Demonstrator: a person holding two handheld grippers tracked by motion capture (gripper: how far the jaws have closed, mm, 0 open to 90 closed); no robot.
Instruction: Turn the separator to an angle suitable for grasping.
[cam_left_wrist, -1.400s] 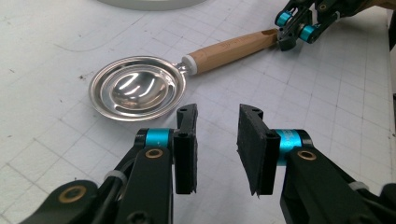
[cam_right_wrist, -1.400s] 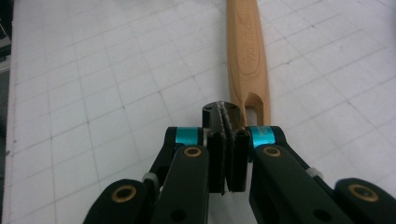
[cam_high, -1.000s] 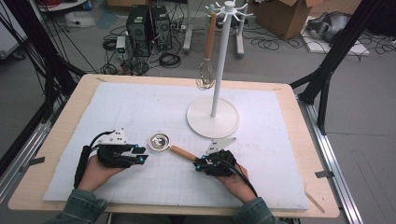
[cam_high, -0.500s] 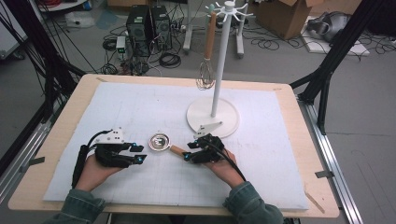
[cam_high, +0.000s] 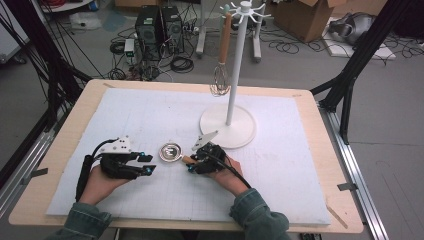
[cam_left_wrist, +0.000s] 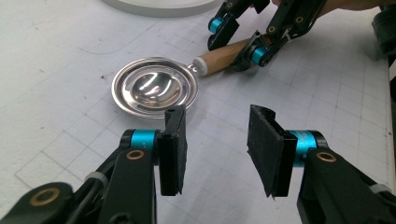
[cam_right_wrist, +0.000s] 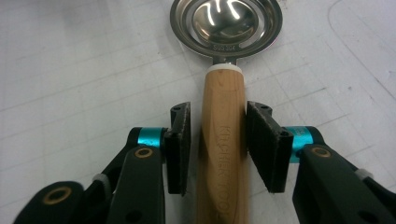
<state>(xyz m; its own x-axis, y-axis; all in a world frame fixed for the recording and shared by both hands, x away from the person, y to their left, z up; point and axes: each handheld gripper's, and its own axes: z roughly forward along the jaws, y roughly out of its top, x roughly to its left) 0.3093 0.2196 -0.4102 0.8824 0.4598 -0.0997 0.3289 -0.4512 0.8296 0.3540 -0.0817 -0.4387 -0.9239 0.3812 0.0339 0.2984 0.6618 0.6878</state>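
Observation:
A steel slotted spoon (cam_high: 170, 151) with a wooden handle (cam_right_wrist: 222, 93) lies flat on the white mat, its bowl pointing left. My right gripper (cam_high: 192, 165) is low over the handle, one jaw on each side; in the right gripper view (cam_right_wrist: 218, 144) the right pad is almost against the wood and a narrow gap shows at the left pad. It is open. My left gripper (cam_high: 148, 164) rests on the mat just left of the bowl, open and empty. In the left gripper view (cam_left_wrist: 216, 149) the bowl (cam_left_wrist: 154, 91) lies just beyond the jaws, with the right gripper (cam_left_wrist: 238, 39) behind it.
A white utensil stand (cam_high: 227, 130) with a round base stands behind the right hand, close to the gripper. A wire whisk (cam_high: 219, 80) with a wooden handle hangs from its top hooks. The white mat (cam_high: 150, 110) covers most of the wooden table.
My right gripper has moved left and forward along the spoon, and its jaws now straddle the wooden handle. The left gripper and the spoon have stayed put.

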